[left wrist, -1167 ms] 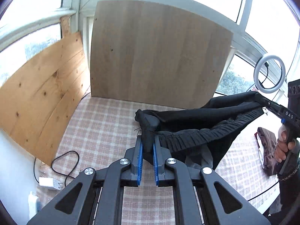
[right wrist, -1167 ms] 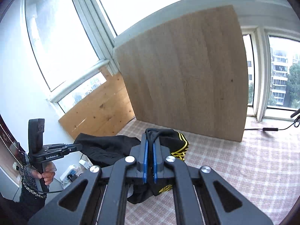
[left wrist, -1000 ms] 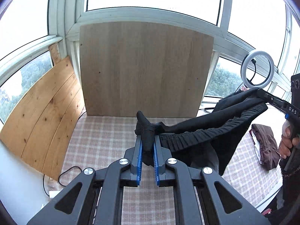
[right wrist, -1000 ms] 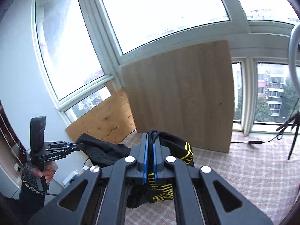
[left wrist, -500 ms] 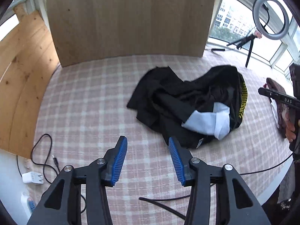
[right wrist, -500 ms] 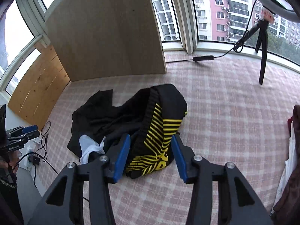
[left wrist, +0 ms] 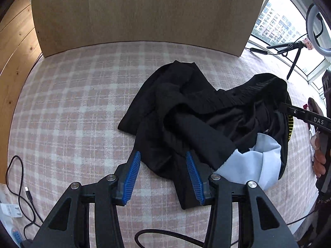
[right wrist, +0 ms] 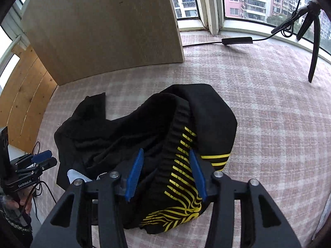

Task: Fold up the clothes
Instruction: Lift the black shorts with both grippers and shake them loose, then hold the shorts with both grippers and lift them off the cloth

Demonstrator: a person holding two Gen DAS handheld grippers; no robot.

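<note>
Crumpled black garment with yellow stripes (left wrist: 198,115) lying in a heap on the pink-and-white checked cloth-covered desk (left wrist: 68,103).

The left hand-held gripper (left wrist: 163,175) hangs with its blue pads spread apart over the near edge of the garment, holding nothing. The right hand-held gripper (right wrist: 165,173) is likewise spread wide, empty, above the garment's ribbed waistband and yellow print. A pale blue-white lining (left wrist: 250,165) shows at the garment's near right side. Behind the garment an upright light wooden board (left wrist: 144,12) stands on the desk.

1 garment (left wrist: 186,111), 2 claws (left wrist: 163,173)
</note>
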